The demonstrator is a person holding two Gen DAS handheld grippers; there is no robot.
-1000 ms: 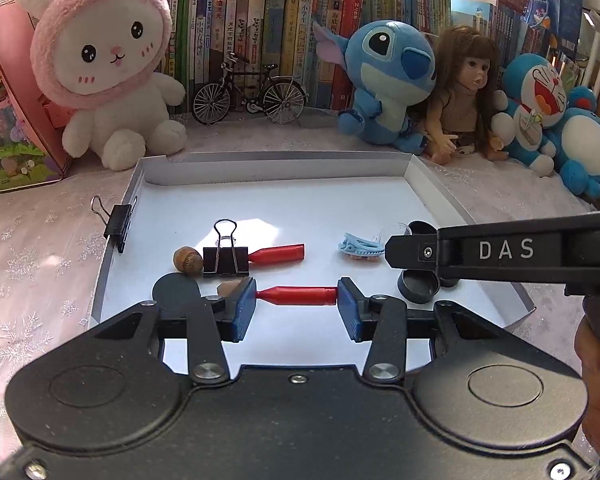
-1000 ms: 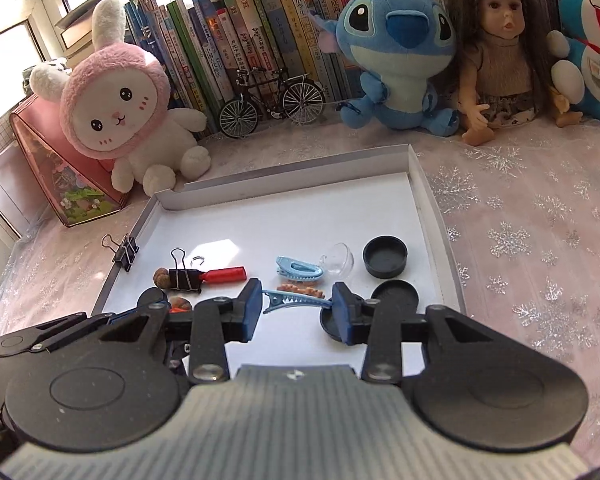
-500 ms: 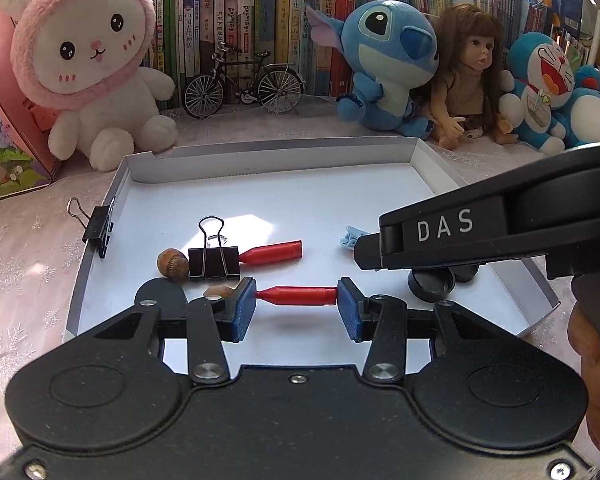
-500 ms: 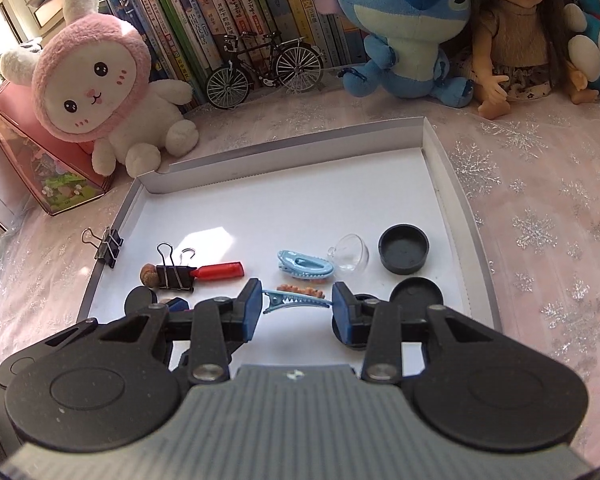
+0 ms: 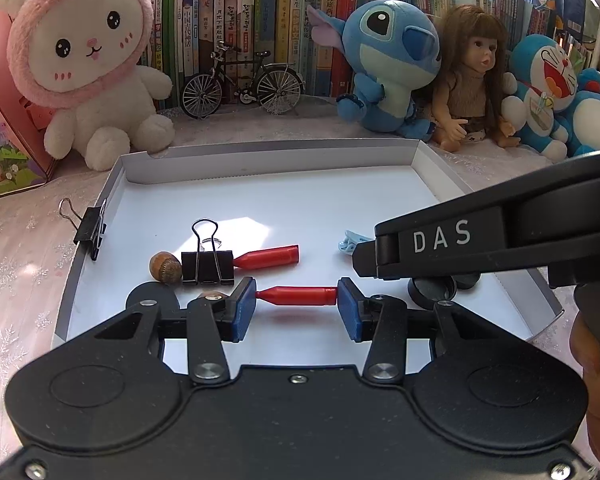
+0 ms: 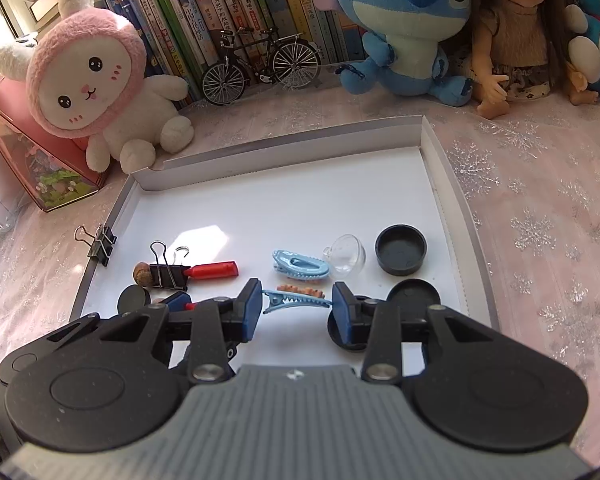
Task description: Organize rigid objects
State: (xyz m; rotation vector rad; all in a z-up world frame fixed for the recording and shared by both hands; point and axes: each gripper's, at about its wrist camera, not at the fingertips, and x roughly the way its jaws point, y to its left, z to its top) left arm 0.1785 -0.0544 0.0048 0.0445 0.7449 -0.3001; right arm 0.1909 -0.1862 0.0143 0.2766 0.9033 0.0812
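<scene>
My left gripper (image 5: 297, 303) is shut on a red cap-like piece (image 5: 298, 295), held lengthwise between the blue pads above the white tray (image 5: 260, 168). My right gripper (image 6: 296, 305) is shut on a blue toothed hair clip (image 6: 296, 301), held lengthwise above the tray (image 6: 284, 148). In the tray lie a second red piece (image 5: 268, 257) beside a black binder clip (image 5: 207, 266), an acorn (image 5: 165, 267), a light blue hair clip (image 6: 300, 265), a clear dome (image 6: 346, 254) and a black lid (image 6: 401, 250).
A binder clip (image 5: 90, 226) grips the tray's left wall. Behind the tray stand a pink rabbit plush (image 5: 88, 60), a model bicycle (image 5: 242, 82), a blue plush (image 5: 388, 64), a doll (image 5: 472, 80) and books. The right gripper's body (image 5: 480, 236) crosses the tray's right side.
Both grippers have risen and moved slightly forward over the tray, each still holding its piece. The right gripper's body now covers more of the left wrist view.
</scene>
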